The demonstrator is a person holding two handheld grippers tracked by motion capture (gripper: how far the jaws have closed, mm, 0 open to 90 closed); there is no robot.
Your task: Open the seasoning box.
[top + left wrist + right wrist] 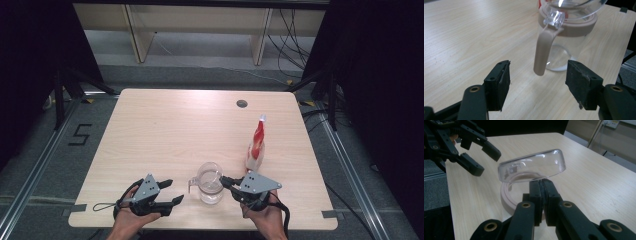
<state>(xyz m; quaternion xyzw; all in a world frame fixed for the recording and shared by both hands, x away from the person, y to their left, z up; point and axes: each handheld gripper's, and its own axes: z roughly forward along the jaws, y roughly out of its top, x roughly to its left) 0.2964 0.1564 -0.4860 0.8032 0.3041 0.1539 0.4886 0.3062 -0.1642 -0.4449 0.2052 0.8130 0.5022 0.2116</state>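
- Clear jug (210, 182) stands low centre of the high view, near the front edge of the worktop (175, 130); a tan band rings its top and a tan handle (543, 53) hangs down on the side facing the left gripper.
- Clear lid (534, 166) is tilted up off the tan rim (507, 195): the far edge is raised and the near edge sits by the right jaws.
- Right gripper (542, 195), lower right of centre in the high view, has its jaws closed at the jug's lid edge; they look pinched on the lid's near lip, though the contact itself is hidden behind the jaws.
- Left gripper (537, 82), lower left of the high view, has its jaws open with nothing between the pads; the handle hangs just ahead of the gap, untouched.
- Red-and-white bottle (257, 142) stands upright just behind the jug, toward the right; no jaws on it.
- Judged progress: lid-opening appears under way, lid partly lifted. Left to do, likely: take the handle to steady the jug, lift the lid clear, then possibly bring in the bottle.
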